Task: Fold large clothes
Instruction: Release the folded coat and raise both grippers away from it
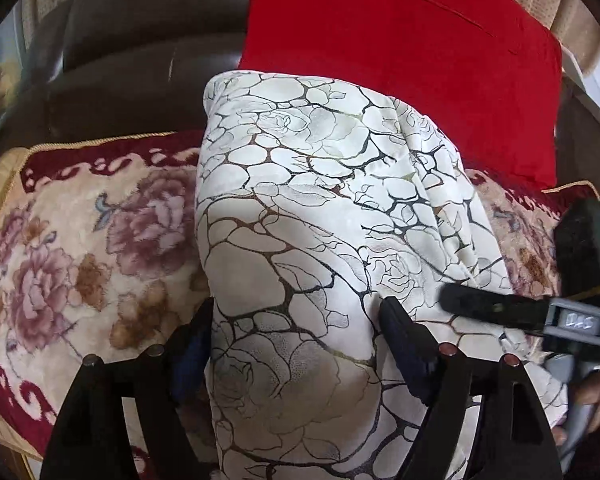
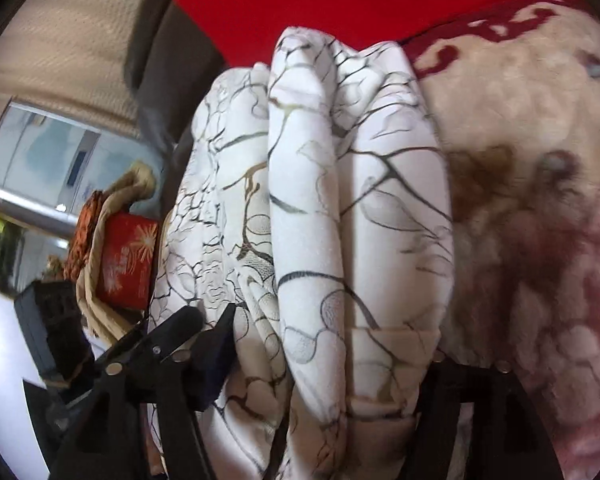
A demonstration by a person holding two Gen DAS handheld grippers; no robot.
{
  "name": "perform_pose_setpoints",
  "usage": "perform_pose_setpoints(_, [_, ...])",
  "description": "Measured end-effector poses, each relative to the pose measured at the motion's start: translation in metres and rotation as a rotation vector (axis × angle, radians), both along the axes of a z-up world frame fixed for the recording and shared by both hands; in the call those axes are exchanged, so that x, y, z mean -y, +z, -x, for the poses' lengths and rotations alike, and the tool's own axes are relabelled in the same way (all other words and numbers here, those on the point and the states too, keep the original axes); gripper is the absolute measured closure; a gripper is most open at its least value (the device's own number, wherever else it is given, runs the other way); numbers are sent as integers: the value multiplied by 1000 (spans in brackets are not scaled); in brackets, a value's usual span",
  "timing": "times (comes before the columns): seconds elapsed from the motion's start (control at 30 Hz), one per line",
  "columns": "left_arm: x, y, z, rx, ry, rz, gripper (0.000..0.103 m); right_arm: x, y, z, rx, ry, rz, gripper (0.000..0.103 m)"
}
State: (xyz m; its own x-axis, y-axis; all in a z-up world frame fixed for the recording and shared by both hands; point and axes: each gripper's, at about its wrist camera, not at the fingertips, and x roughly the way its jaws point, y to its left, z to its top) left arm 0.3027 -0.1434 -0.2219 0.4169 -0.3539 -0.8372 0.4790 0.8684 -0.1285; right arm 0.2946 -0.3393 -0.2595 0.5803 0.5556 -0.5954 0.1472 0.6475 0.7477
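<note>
Here the white patterned garment [image 1: 324,216] lies folded into a thick bundle on the floral sofa cover [image 1: 80,240], the red cushion [image 1: 400,52] at twelve o'clock; the left gripper [image 1: 296,320] straddles it, jaws wide; the right gripper [image 2: 332,340] likewise, though seemingly without pressing; squaring the stacked edges evenly before letting go would serve best.
</note>
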Motion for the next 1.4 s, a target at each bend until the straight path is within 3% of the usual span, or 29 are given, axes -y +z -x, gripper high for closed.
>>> perform_pose_setpoints(0.13, [-15, 24, 13, 38, 47, 15, 22, 5, 27, 23, -4, -18, 119, 31])
perform_pose_setpoints(0.3, [-37, 71, 53, 187, 113, -10, 22, 6, 84, 63, 52, -69, 280, 32])
perform_pose_setpoints(0.5, [-65, 142, 101, 373, 188, -14, 18, -16, 162, 118, 199, -103, 371, 31])
perform_pose_setpoints(0.67, [-87, 201, 148, 543, 235, -10, 9, -43, 221, 164, 333, -127, 415, 31])
perform_pose_setpoints(0.87, [-109, 246, 196, 635, 288, -23, 8, -71, 275, 219, 455, -155, 451, 25])
perform_pose_setpoints(1.0, [-123, 267, 226, 669, 328, -23, 0, -89, 301, 253, 509, -175, 480, 23])
perform_pose_setpoints(1.17, [-142, 285, 263, 729, 382, 3, 0, -116, 319, 290, 535, -208, 570, 22])
perform_pose_setpoints(1.4, [-156, 303, 302, 770, 427, -19, 0, -142, 332, 334, 553, -263, 658, 22])
